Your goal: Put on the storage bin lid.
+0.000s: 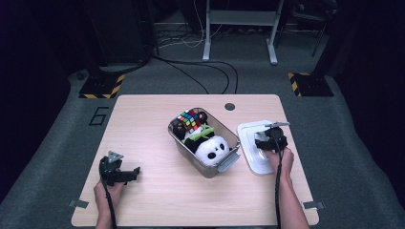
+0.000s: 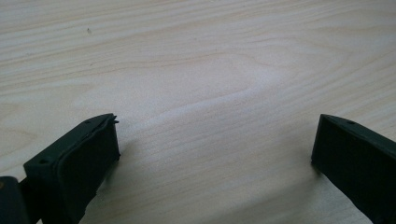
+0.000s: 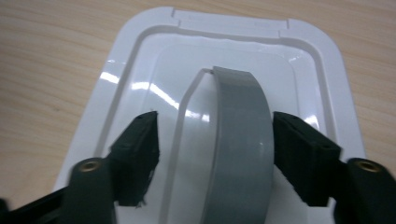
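A white lid (image 1: 249, 143) lies flat on the table, right of a grey bin (image 1: 210, 170). My right gripper (image 1: 271, 138) hovers over the lid. In the right gripper view the lid (image 3: 140, 60) has a raised grey handle (image 3: 238, 140) standing between the jaws of my right gripper (image 3: 215, 116). The right jaw sits at the handle's edge and the left jaw stands apart from it, so the gripper is open. My left gripper (image 1: 135, 171) rests near the table's front left, open, with bare wood between its jaws (image 2: 215, 135).
The bin holds a panda plush (image 1: 213, 148), a colourful puzzle cube (image 1: 188, 120) and other toys. A dark round hole (image 1: 229, 106) marks the table's far edge. Cables and stand legs (image 1: 239, 33) lie on the floor beyond.
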`<state>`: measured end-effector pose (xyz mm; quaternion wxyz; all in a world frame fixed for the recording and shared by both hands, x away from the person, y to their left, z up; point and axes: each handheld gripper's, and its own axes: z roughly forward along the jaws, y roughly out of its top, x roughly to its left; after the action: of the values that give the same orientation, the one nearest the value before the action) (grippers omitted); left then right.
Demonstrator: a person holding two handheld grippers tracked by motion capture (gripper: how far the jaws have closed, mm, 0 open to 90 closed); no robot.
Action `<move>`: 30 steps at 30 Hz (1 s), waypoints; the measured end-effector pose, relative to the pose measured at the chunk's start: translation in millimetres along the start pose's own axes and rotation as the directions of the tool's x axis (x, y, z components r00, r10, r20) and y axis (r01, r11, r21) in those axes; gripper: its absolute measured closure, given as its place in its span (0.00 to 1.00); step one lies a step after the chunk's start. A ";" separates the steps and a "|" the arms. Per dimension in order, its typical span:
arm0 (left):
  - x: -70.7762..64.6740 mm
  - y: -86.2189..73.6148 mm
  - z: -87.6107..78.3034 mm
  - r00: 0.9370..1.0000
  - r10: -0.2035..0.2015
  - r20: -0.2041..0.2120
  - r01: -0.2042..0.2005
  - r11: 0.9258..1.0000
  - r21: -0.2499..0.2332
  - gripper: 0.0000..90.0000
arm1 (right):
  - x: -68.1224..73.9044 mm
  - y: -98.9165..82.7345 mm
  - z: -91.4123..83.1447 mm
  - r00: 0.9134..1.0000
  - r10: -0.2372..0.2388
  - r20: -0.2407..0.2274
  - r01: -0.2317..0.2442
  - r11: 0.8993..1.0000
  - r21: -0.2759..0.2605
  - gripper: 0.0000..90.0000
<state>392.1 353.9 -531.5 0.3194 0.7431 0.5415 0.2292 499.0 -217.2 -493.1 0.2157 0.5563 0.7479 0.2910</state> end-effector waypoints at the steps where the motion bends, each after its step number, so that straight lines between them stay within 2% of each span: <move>1: -0.1 0.0 0.0 1.000 0.000 0.000 0.000 1.000 0.000 0.00 | -1.1 -0.2 0.6 1.000 -0.001 -0.012 0.001 1.000 -0.011 0.52; 3: -0.4 -0.1 0.3 1.000 -0.006 -0.001 0.006 1.000 -0.004 0.00 | -1.8 -1.0 1.6 1.000 0.006 0.009 -0.006 1.000 -0.013 0.69; 5: -0.7 -0.1 0.5 1.000 -0.009 -0.001 0.009 1.000 -0.007 0.00 | -3.6 -1.9 1.3 1.000 0.023 -0.007 -0.023 0.999 -0.026 0.74; 9: -0.6 -0.1 0.4 1.000 -0.008 -0.001 0.008 1.000 -0.006 0.00 | -0.8 -0.6 -0.4 1.000 0.007 0.012 -0.007 1.000 -0.019 0.74; 18: -0.1 0.1 -0.2 1.000 0.001 -0.001 -0.001 1.000 0.003 0.01 | -4.2 10.1 -16.5 1.000 -0.021 -0.007 0.021 0.999 -0.041 0.74; 30: 0.1 0.2 -0.3 1.000 0.001 0.001 -0.001 1.000 0.004 0.00 | -4.8 36.4 -42.7 0.998 -0.068 -0.010 0.067 0.996 -0.066 0.75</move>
<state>392.0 354.0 -531.1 0.3179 0.7443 0.5414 0.2279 498.5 -222.4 -437.1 0.2389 0.5215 0.7576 0.3115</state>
